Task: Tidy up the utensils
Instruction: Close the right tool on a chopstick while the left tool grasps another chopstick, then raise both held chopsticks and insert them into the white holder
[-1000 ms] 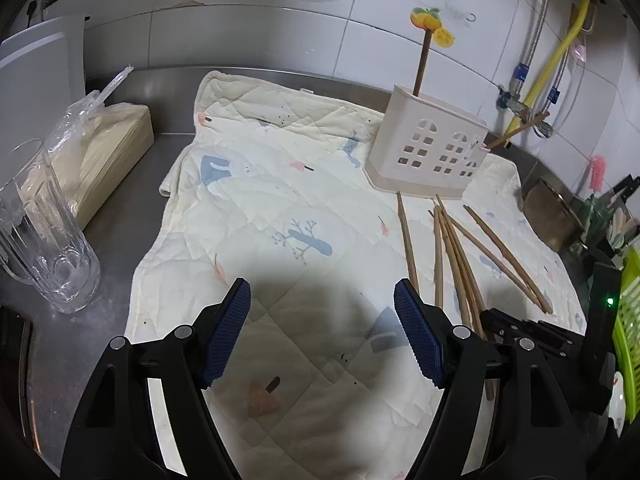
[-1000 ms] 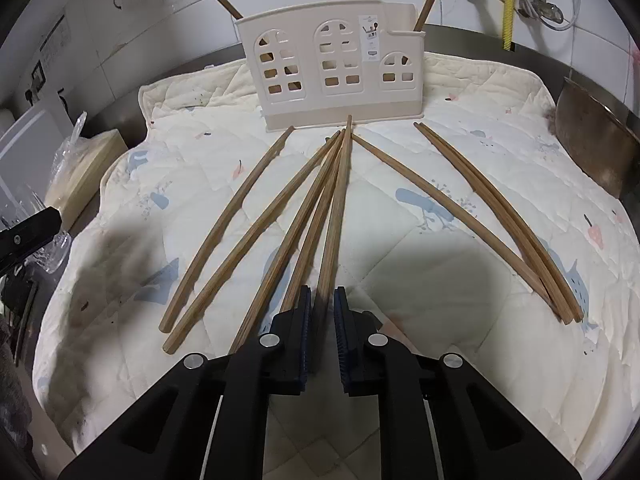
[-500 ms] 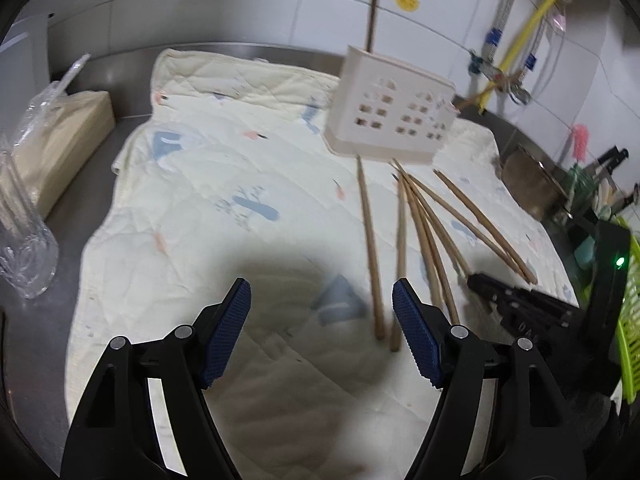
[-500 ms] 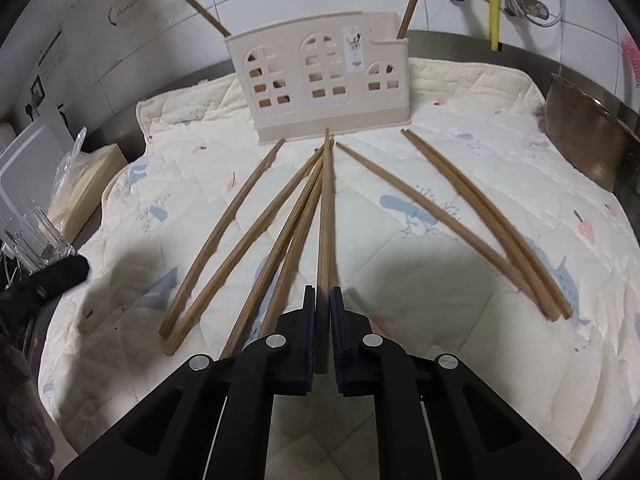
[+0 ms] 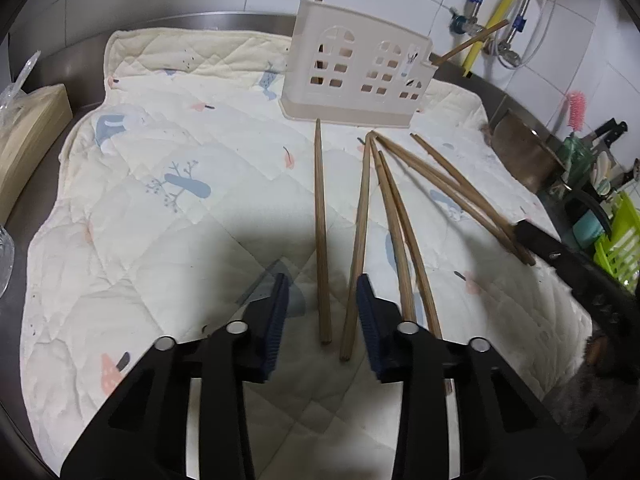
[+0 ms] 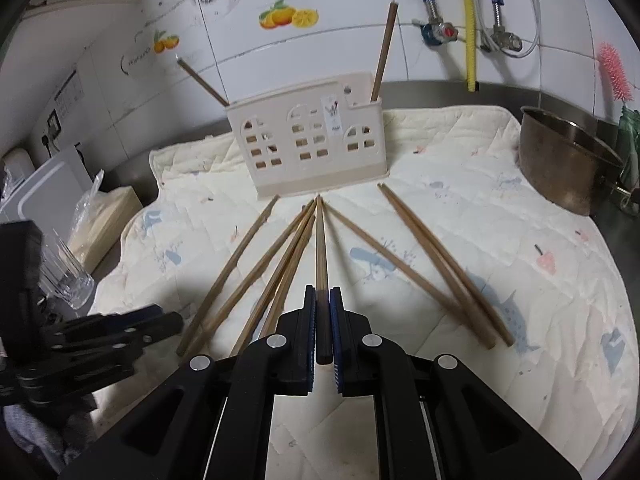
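Right now the right gripper [image 6: 323, 320] has its blue pads clamped tight on one wooden chopstick [image 6: 321, 248] — its far tip points at the cream utensil holder [image 6: 308, 148] standing on the quilted mat [image 6: 500, 248]. Loose chopsticks [image 5: 394, 216] fan out on the mat before the holder. Over two of them the left gripper [image 5: 320, 312] hovers with jaws partly spread — gripping nothing.

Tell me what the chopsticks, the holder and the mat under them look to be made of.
Chopsticks: probably wood or bamboo, matte brown with faint lengthwise grain. Holder: likely moulded plastic, smooth cream walls with cut-out window holes. Mat: quilted fabric, apparently cotton, with stitched diamond lines, soft wrinkles and printed figures.
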{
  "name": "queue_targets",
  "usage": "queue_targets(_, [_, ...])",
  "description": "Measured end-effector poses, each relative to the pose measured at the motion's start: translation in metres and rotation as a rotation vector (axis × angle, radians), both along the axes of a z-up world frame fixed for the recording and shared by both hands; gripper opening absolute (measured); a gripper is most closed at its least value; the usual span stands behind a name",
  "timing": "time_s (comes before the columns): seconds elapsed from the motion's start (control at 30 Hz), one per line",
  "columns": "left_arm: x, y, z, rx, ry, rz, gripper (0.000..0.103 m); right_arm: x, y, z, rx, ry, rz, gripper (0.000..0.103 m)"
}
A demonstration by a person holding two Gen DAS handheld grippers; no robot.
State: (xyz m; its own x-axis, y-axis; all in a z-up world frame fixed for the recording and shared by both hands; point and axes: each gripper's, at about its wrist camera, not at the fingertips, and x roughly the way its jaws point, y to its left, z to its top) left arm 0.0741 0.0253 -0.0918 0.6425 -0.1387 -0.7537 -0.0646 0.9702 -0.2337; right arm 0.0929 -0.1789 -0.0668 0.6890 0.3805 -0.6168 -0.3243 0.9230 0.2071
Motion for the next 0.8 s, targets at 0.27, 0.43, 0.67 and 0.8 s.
queue_targets(0.27, [0.014,-0.005,-0.009,0.002,0.032,0.012,0.019,-0.003,-0.015,0.014,0.026,-0.044,-0.002,0.007])
queue_targets(0.43, [0.022,-0.006,-0.012,0.008,0.049,0.016,0.014,-0.004,-0.018,0.016,0.039,-0.051,0.002,0.007])
queue_targets(0.67, [0.029,-0.01,-0.016,0.028,0.076,0.009,0.012,-0.005,-0.02,0.017,0.048,-0.052,0.006,0.007])
queue_targets(0.8, [0.031,-0.01,-0.016,0.051,0.086,0.006,0.006,-0.004,-0.02,0.018,0.051,-0.057,0.007,0.007])
